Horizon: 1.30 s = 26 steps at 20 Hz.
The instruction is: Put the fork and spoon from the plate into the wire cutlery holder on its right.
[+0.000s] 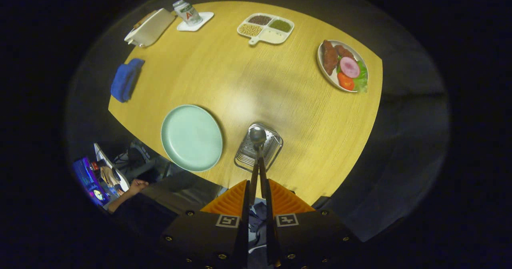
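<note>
Now, jaws: the gripper [257, 189] has its jaws pressed together on the thin handle of the spoon [257, 135]. Both fingers squeeze it.
Spoon: it points straight ahead from the fingers. Its round bowl is right over the open top of the wire cutlery holder [259, 147]. I cannot tell if it touches the wires.
Fork: I cannot spot it. It may be inside the holder already, but the wires and the spoon hide that.
Step in hand: I think the spoon is about to go into the holder.
How to do it well: keep the spoon over the middle of the opening, tip it so one end points down, go down slowly, and let go only when it is well inside. If it is let go too high it could bounce out or knock the holder over.
Plate: the pale green plate [192, 137] sits just to the left of the holder. It has nothing on it.
Counter: the yellow wooden counter [256, 77] carries it all.
Food plate: a white plate [342, 66] far beyond the fingers to the right holds brown meat, a pink slice, tomato and green leaves.
Tray: a white tray with four parts [265, 29] holds beans and seeds, one kind in each part.
Other things: a blue cloth [126, 79], a bottle on a white coaster [187, 12].
</note>
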Each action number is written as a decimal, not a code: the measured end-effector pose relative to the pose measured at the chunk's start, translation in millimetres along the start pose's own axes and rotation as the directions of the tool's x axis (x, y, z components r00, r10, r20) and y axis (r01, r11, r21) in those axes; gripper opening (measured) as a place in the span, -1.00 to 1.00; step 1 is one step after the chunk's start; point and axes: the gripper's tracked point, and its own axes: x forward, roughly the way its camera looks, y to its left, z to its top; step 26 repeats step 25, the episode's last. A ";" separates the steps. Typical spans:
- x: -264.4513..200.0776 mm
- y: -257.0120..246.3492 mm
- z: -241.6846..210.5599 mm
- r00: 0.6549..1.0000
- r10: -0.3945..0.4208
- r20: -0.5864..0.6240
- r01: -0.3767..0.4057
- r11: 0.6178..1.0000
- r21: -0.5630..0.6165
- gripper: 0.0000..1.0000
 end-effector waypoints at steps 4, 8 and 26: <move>-33.5 21.0 30.1 0.892 -0.074 0.447 0.047 0.996 0.072 -0.63; -63.7 49.7 25.4 0.687 -0.165 0.708 0.063 0.984 0.168 -0.62; -160.4 133.4 6.6 0.046 -0.245 0.968 0.045 0.969 0.243 -0.35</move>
